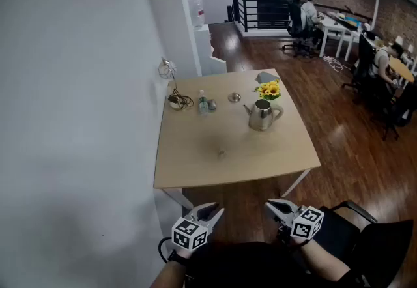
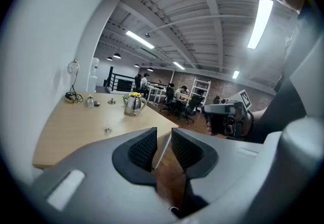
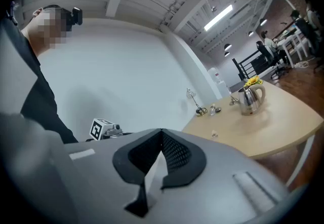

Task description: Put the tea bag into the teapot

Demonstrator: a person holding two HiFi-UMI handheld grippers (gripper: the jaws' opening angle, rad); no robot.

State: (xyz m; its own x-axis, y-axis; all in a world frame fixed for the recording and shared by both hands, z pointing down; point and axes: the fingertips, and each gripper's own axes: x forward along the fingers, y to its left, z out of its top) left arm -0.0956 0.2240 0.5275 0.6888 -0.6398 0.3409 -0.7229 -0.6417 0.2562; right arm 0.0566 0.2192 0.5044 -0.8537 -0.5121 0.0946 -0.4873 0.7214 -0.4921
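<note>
In the head view the steel teapot (image 1: 262, 115) stands on the table (image 1: 195, 172), and the small tea bag (image 1: 221, 152) lies well apart at about its 8 o'clock. The left gripper (image 1: 217, 212) and the right gripper (image 1: 272, 204) hang at 6 o'clock, off the near edge. The left gripper view shows narrow, empty jaws. In the right gripper view the jaws are pressed together on nothing.

No legible text, no brand names, no numbers, no signs anywhere
</note>
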